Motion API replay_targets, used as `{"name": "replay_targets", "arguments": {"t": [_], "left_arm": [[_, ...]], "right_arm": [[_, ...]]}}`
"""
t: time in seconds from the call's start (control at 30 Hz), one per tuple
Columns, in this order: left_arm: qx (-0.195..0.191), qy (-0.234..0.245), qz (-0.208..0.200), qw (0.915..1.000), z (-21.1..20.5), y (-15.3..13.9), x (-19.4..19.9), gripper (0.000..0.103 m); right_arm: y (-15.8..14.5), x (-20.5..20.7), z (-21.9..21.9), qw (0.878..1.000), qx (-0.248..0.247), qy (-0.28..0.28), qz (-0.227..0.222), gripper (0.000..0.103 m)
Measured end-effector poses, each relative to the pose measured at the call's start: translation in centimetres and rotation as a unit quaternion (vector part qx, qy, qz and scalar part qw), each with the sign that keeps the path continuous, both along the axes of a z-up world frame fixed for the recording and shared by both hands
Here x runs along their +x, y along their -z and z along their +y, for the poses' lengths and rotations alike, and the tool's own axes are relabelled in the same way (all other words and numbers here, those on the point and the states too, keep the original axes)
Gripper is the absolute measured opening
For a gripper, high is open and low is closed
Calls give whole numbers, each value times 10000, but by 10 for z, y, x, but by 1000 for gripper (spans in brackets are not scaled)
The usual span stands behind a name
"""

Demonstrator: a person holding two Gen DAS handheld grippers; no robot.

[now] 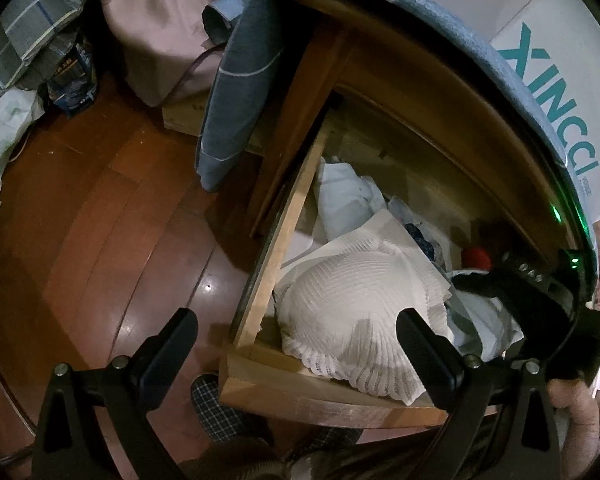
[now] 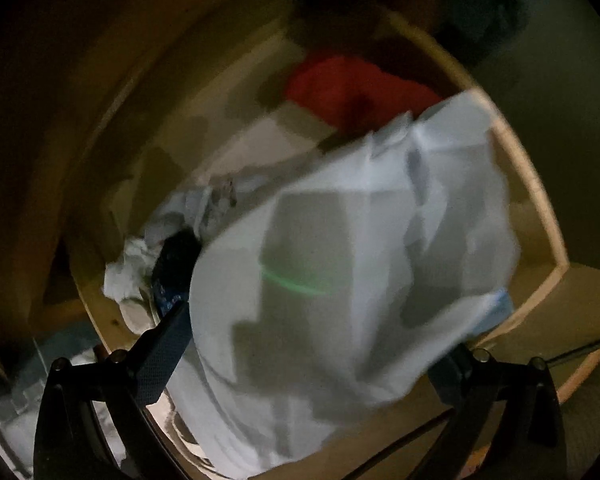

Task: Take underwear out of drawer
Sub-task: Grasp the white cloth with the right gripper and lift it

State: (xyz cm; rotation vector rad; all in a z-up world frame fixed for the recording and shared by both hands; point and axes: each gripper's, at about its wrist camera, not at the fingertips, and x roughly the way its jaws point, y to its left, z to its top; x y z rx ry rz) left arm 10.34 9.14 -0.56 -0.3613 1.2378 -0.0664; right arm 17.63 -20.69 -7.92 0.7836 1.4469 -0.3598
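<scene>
We see pale blue-white crumpled cotton underwear (image 2: 340,248) lying in open light-wood drawer (image 1: 260,272), motion-blurred. Our right gripper (image 2: 312,344) spread wide, fingers straddling it, pads not pressing. Our left gripper (image 1: 296,332) spread wide, empty, above drawer's front corner. Drawer also holds white ribbed lace-edged garment (image 1: 356,312), red cloth (image 2: 352,88), dark patterned item (image 2: 172,268). Wooden floor (image 1: 100,220) open at left.

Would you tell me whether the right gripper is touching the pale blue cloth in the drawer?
Cannot tell: the right wrist view is blurred; the pale blue cloth lies between the right gripper's wide jaws, contact unclear.
</scene>
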Motion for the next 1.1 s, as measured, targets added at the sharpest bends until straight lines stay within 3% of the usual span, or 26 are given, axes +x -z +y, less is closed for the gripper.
{"name": "replay_targets", "arguments": {"t": [0.1, 0.23, 0.47, 0.67, 0.87, 1.1], "left_arm": [[-36, -9, 40, 10000, 0, 2, 1, 102], [-50, -37, 50, 10000, -1, 2, 1, 102], [9, -36, 9, 10000, -4, 1, 0, 102], [134, -8, -71, 9999, -8, -1, -2, 102], [269, 140, -162, 9994, -15, -7, -1, 102], [556, 579, -372, 9961, -37, -18, -2, 102]], "right_arm": [[3, 0, 1, 9998, -25, -191, -18, 91], [-5, 0, 2, 9982, -190, -536, -190, 67], [-17, -9, -6, 9946, -99, -899, -500, 41], [-36, -25, -10, 9882, -10, -1282, -833, 29], [-56, -27, -7, 9753, -211, -1822, -1228, 26], [-78, -35, -9, 9467, -1092, -2521, -1681, 25]]}}
